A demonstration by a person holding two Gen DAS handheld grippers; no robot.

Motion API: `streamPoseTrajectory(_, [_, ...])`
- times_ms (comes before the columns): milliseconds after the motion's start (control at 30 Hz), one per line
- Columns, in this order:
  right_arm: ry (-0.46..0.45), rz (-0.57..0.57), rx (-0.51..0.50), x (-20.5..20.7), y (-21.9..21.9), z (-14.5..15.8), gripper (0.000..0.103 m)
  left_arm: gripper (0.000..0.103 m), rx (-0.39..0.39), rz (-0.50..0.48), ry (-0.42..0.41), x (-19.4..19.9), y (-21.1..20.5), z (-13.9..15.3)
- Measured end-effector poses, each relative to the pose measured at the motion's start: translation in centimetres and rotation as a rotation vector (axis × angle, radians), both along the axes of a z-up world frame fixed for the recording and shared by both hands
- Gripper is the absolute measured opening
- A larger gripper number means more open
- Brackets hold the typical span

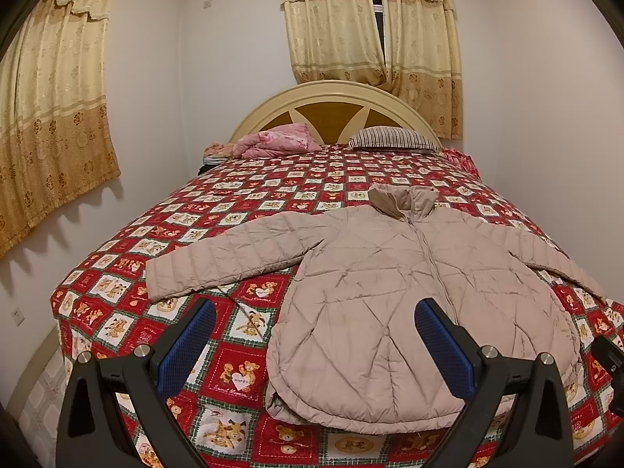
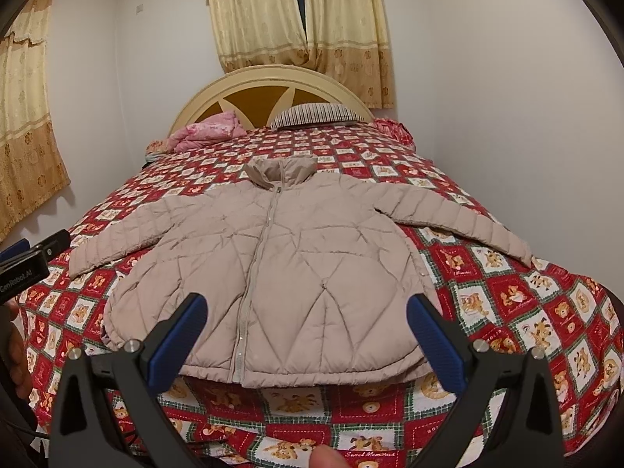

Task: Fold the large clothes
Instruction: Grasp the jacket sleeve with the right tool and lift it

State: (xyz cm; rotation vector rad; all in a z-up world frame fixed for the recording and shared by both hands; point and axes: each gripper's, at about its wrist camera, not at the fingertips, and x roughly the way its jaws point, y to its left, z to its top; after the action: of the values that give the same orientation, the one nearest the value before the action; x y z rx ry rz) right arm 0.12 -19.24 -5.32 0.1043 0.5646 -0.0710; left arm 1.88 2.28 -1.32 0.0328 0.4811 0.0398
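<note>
A beige quilted puffer jacket lies flat and face up on the bed, zipped, both sleeves spread out, collar toward the headboard. It also shows in the right wrist view. My left gripper is open and empty, above the jacket's lower left hem. My right gripper is open and empty, above the jacket's bottom hem near the zipper. The left gripper's body shows at the left edge of the right wrist view.
The bed has a red patchwork teddy-bear quilt. A pink bundle and a striped pillow lie by the cream headboard. Walls with curtains stand close on the left, right and behind the bed.
</note>
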Motion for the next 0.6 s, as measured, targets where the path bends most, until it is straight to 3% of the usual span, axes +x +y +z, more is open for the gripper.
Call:
streamPoseTrajectory(233, [0.053,-0.017,-0.004,1.7,-1.3,-1.6,0.103,0.102,0.044,-0.016,0.020,2.2,-1.6,-1.2])
streamPoseTrajectory(600, [0.145,-0.126,-0.008,5.3,-6.8,-5.1,0.103,0.102,0.109,-0.091,0.047,8.4,-6.6,-2.6])
